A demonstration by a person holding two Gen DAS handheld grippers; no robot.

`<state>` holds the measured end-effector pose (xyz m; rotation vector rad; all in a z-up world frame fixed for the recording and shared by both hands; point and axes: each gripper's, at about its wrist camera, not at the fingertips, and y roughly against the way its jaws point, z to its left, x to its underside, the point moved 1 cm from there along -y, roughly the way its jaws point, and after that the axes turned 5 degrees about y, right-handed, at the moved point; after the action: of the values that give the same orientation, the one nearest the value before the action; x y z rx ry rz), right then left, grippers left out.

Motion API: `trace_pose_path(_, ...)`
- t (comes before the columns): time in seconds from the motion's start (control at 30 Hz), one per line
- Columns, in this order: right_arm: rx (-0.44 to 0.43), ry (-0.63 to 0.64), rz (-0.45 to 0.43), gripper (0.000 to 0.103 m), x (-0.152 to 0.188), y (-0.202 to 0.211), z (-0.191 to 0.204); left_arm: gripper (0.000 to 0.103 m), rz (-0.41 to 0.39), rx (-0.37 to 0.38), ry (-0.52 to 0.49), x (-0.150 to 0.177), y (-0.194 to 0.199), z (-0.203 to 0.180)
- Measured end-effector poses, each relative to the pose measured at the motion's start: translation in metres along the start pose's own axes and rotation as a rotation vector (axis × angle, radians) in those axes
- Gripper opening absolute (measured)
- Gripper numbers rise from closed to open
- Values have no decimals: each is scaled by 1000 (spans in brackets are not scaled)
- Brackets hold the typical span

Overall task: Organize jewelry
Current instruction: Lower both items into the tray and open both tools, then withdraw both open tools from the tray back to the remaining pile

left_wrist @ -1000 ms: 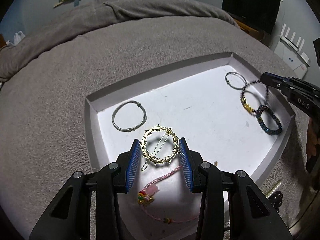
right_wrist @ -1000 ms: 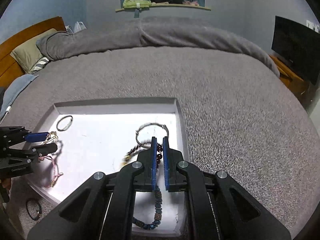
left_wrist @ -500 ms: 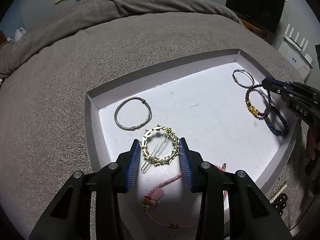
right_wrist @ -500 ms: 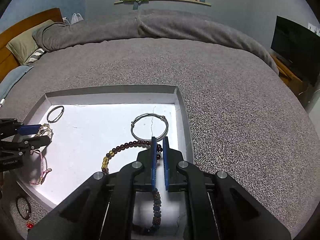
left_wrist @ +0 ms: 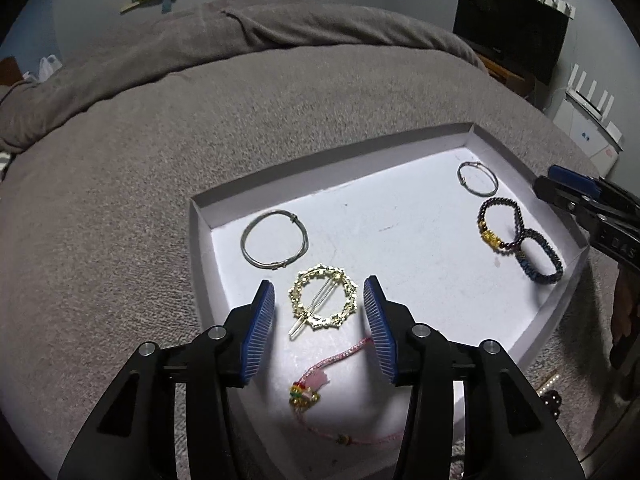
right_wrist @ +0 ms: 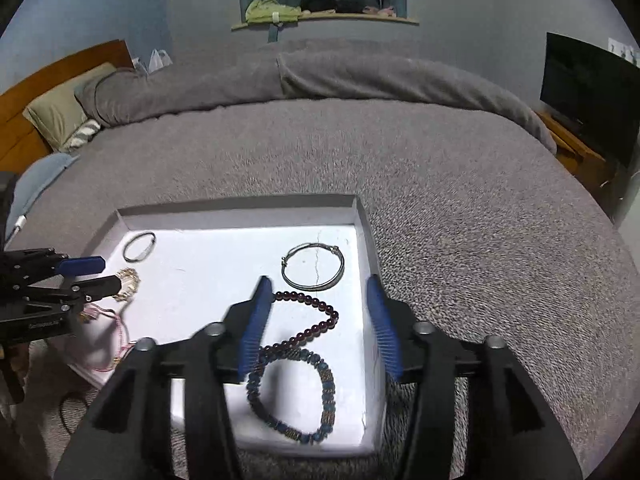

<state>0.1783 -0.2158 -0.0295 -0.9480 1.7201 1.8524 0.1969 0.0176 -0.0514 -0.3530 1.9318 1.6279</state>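
Observation:
A shallow white tray (left_wrist: pixel 320 168) lies on the grey bed. In it are a silver bangle (left_wrist: pixel 274 244), a gold ring-shaped hair clip (left_wrist: pixel 322 301), a pink cord bracelet (left_wrist: pixel 320 392), a second silver bangle (left_wrist: pixel 477 178), a dark red bead bracelet (left_wrist: pixel 500 224) and a blue bead bracelet (left_wrist: pixel 540 256). My left gripper (left_wrist: pixel 320 312) is open and empty, its jaws either side of the gold clip. My right gripper (right_wrist: pixel 316 312) is open and empty above the red bead bracelet (right_wrist: pixel 312 320) and the blue bead bracelet (right_wrist: pixel 292 392), which overlap.
The grey blanket (right_wrist: pixel 440 184) surrounds the tray (right_wrist: pixel 240 216). Small dark items (left_wrist: pixel 552 400) lie on the blanket off the tray's near right corner. A TV (left_wrist: pixel 512 28) stands at the far right, pillows (right_wrist: pixel 60 116) at the far left.
My right gripper has opened and let go of the bead bracelets, which now lie flat in the tray. My left gripper stays open around the gold clip.

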Motion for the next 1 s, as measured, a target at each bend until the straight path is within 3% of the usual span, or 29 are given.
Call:
trace_pose_path(0.1, -8, -15, -11, 63, 1, 12, -1, 62, -28, -14, 8, 1, 12, -1)
trace_pose_path(0.2, -23, -35, -23, 73, 3, 25, -4, 64, -46, -14, 17, 4, 22, -3)
trace_pose_path(0.3, -29, -52, -33, 83, 7, 38, -8, 75, -73, -25, 23, 9, 33, -4)
trace_pose_path(0.47, -17, -47, -36, 92, 15, 53, -8, 75, -99, -45, 6, 14, 50, -10)
trace_pose_path(0.57, -10, -41, -42, 94, 18, 61, -7, 77, -110, -72, -8, 17, 59, -13)
trace_pose_path(0.63, -9, -40, -47, 96, 20, 66, -5, 86, -124, -94, -10, 19, 64, -15)
trace_pose_path(1.0, -14, -33, -76, 97, 26, 93, 2, 87, -175, -135, 10, 26, 93, -14)
